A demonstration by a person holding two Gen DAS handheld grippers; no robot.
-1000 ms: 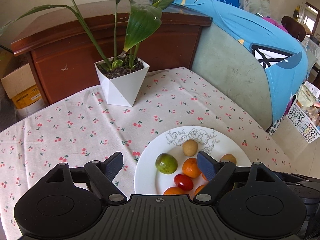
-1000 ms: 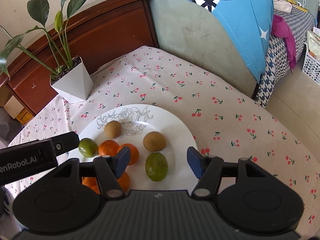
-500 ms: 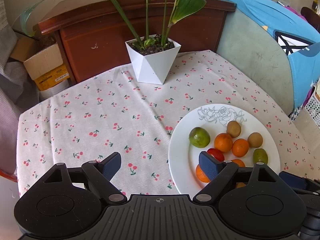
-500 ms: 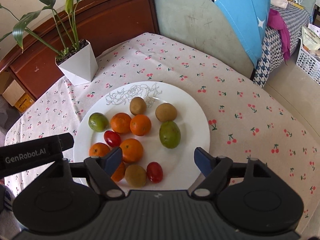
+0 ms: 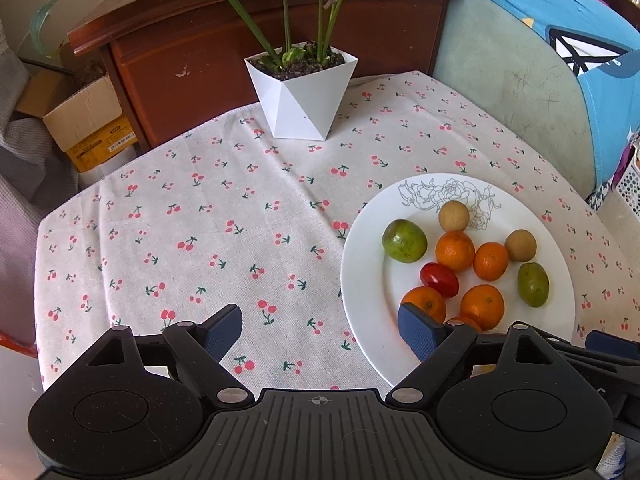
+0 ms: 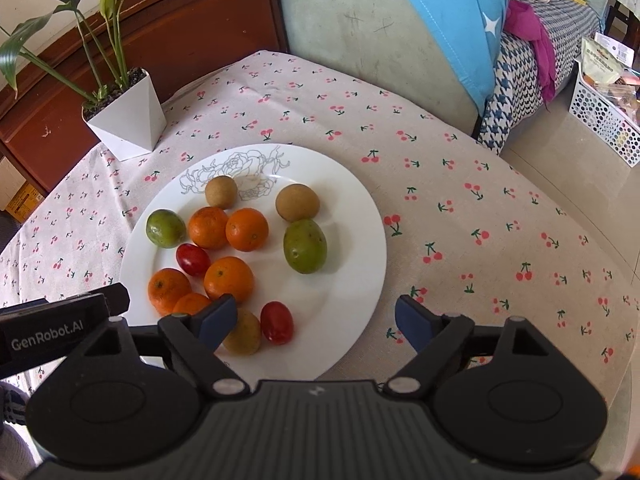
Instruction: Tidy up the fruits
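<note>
Cherry-print tablecloth (image 5: pixel 224 216) covers the whole table, with a white faceted plant pot (image 5: pixel 301 92) at the far edge against a dark wooden headboard. From the left wrist view, the white plate (image 5: pixel 360 280) of fruit sits off to the right, so the left gripper (image 5: pixel 320 332) hangs mostly over bare cloth. Its jaws are spread wide with nothing between them; the right pad overlaps the plate's near-left rim, just in front of an orange (image 5: pixel 425 305).

Right wrist view: same plate (image 6: pixel 360 208), now ahead and left of centre, holding 5 oranges, 2 red tomatoes, 2 green fruits and 3 brownish ones. The right gripper (image 6: pixel 316 320) is also wide open and holding nothing. A red tomato (image 6: pixel 277 322) and a brownish fruit (image 6: pixel 243 332) lie just inside its left finger, and the right finger sits over the cloth.
</note>
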